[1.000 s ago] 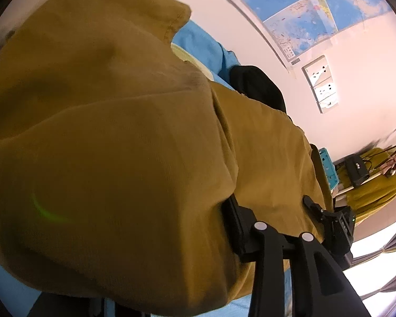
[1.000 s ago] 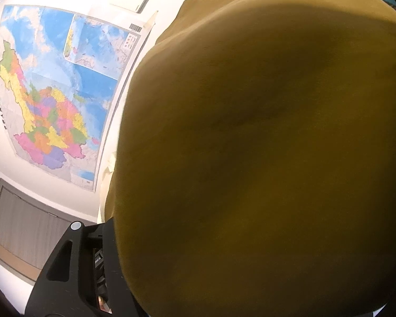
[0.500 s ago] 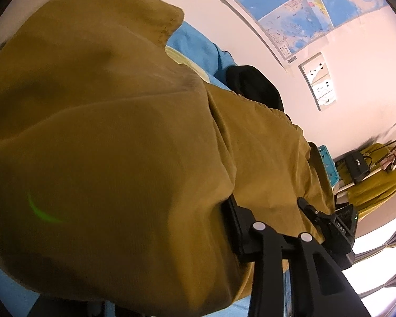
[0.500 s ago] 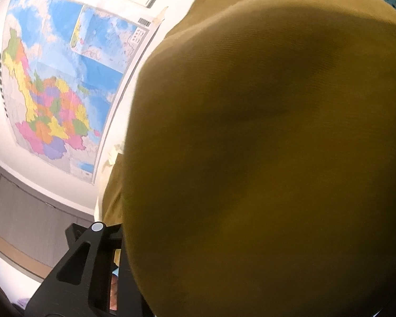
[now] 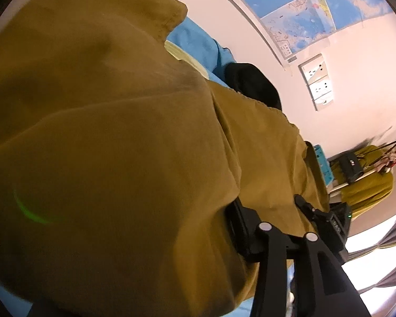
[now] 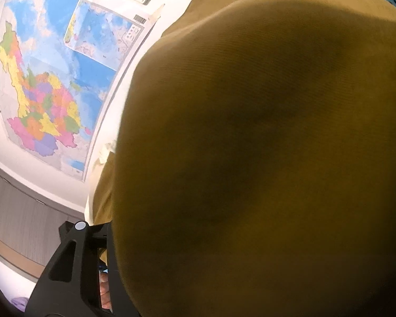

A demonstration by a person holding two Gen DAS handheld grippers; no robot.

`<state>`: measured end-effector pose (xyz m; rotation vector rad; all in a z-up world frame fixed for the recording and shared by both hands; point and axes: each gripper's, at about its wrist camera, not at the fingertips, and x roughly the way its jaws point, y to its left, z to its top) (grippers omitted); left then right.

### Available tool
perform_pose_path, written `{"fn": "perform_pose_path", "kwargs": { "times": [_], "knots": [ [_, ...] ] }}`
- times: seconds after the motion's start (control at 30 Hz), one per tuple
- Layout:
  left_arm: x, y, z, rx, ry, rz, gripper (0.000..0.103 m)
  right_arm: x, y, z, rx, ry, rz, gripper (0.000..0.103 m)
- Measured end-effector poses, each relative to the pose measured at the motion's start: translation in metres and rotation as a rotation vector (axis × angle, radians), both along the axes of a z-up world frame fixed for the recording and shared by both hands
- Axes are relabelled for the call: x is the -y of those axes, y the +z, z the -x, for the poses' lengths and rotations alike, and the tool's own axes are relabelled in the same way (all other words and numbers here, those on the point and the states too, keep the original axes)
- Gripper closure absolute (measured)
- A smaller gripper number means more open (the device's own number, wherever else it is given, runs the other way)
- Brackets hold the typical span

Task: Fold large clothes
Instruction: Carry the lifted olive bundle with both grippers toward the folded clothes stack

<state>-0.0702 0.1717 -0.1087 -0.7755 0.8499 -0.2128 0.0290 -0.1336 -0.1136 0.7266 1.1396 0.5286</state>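
Observation:
A large mustard-brown garment hangs lifted and fills most of both views; it also covers the right wrist view. My left gripper is shut on the garment's cloth, which drapes over its left finger; only the right finger shows. My right gripper is shut on the garment too, with only its left finger showing beside the cloth. The right gripper also appears in the left wrist view, holding the far end of the cloth.
Beneath the garment lie a blue cloth, a pale yellow item and a black garment. A wall map and wall sockets are behind. A rack with another mustard garment stands at right.
Both grippers keep their hold on the garment. The views have shifted slightly: the wall map has drifted down and right in the right wrist view, and the cloth has sagged a little.

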Motion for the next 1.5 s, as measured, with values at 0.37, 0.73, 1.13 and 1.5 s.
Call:
{"fn": "perform_pose_path", "kwargs": {
  "times": [0.37, 0.73, 1.13, 1.5],
  "knots": [
    [0.000, 0.023, 0.008, 0.053, -0.013, -0.001, 0.080, -0.002, 0.037, 0.006, 0.109, 0.072, -0.038, 0.082],
    [0.006, 0.026, 0.029, 0.014, -0.123, -0.049, 0.072, 0.006, 0.006, -0.004, 0.006, 0.113, -0.015, 0.071],
    [-0.011, -0.011, 0.023, 0.005, -0.059, 0.114, 0.059, 0.007, -0.023, -0.016, 0.004, 0.021, 0.004, 0.059],
    [0.003, 0.052, 0.025, 0.109, -0.112, -0.019, 0.082, -0.004, 0.044, -0.030, 0.200, 0.083, -0.084, 0.086]
  ]
}}
